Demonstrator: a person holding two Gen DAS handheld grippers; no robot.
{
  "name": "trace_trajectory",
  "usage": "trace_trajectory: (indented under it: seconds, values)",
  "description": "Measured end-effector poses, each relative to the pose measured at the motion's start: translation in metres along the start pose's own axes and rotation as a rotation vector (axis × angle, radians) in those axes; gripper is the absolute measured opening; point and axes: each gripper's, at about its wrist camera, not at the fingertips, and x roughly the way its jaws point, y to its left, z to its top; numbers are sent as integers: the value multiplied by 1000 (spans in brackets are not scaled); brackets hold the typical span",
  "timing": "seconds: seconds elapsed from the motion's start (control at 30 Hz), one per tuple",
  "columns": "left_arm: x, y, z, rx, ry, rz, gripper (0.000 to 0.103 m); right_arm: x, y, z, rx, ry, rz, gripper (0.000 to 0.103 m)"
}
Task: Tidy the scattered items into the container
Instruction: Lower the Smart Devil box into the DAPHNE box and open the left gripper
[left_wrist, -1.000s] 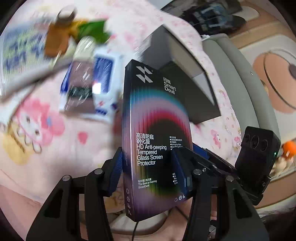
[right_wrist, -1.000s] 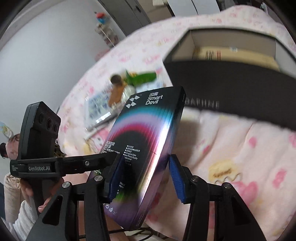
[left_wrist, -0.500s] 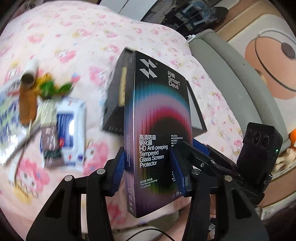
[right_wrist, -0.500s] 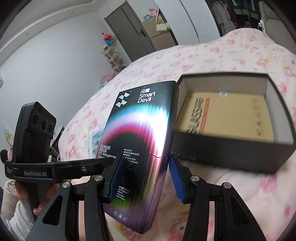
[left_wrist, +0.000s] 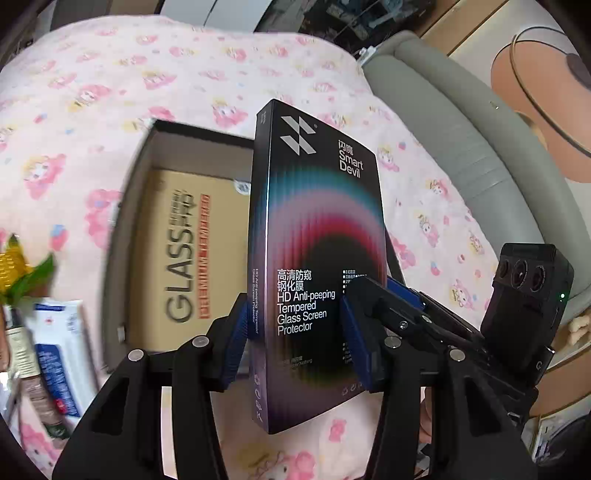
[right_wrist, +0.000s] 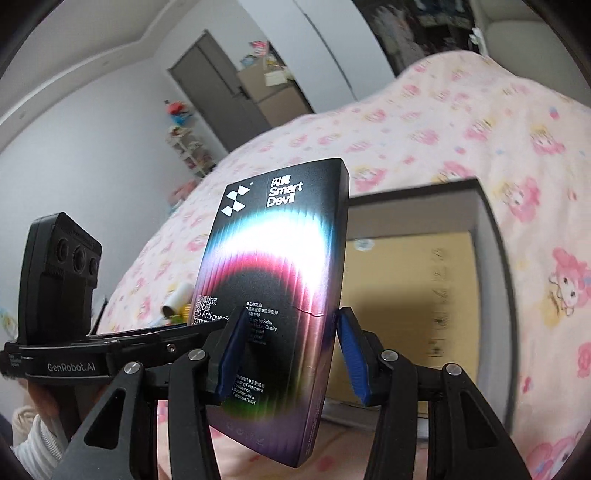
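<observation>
Both grippers (left_wrist: 295, 347) (right_wrist: 288, 354) apparently clamp the screen-protector box (left_wrist: 317, 258) above the open container (left_wrist: 147, 206).

Left wrist view: looks forward along the left claw (left_wrist: 295, 343), close above the bed (left_wrist: 184, 74), angled down into the open box (left_wrist: 144, 177). Right wrist view: looks along the right claw (right_wrist: 286, 356), tilted higher, taking in the door (right_wrist: 218, 96). Both views share the screen protector box (left_wrist: 317, 258) at close range, the open box and the bed.
</observation>
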Motion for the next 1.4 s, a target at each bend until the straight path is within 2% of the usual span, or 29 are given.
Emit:
trace_trajectory:
  seconds: [0.2, 0.4, 0.67, 0.8, 0.9, 1.0, 1.13, 1.27, 1.4]
  values:
    - [39, 6, 0, -70, 51, -32, 51, 11, -35, -2, 86, 42, -27, 44]
    - [54, 23, -2, -158, 87, -79, 52, 24, -50, -8, 137, 79, -22, 45]
    - [68, 30, 12, -194, 114, -70, 53, 31, -54, -7, 122, 45, -52, 45]
    - [80, 29, 11, -161, 150, 23, 50, 43, -42, -11, 16, 57, -148, 46]
    - [91, 28, 5, -130, 188, 86, 47, 54, -37, -20, -24, 101, -203, 46]
    - [91, 27, 4, -120, 185, 104, 47, 56, -38, -21, -30, 126, -200, 46]
    - [87, 30, 8, -141, 161, 112, 46, 49, -43, -19, 5, 118, -226, 46]
    - [74, 35, 15, -182, 97, 150, 46, 30, -32, -17, -44, 28, -273, 46]
    - [74, 41, 15, -203, 117, 323, 46, 17, -26, -12, -67, -35, -311, 46]
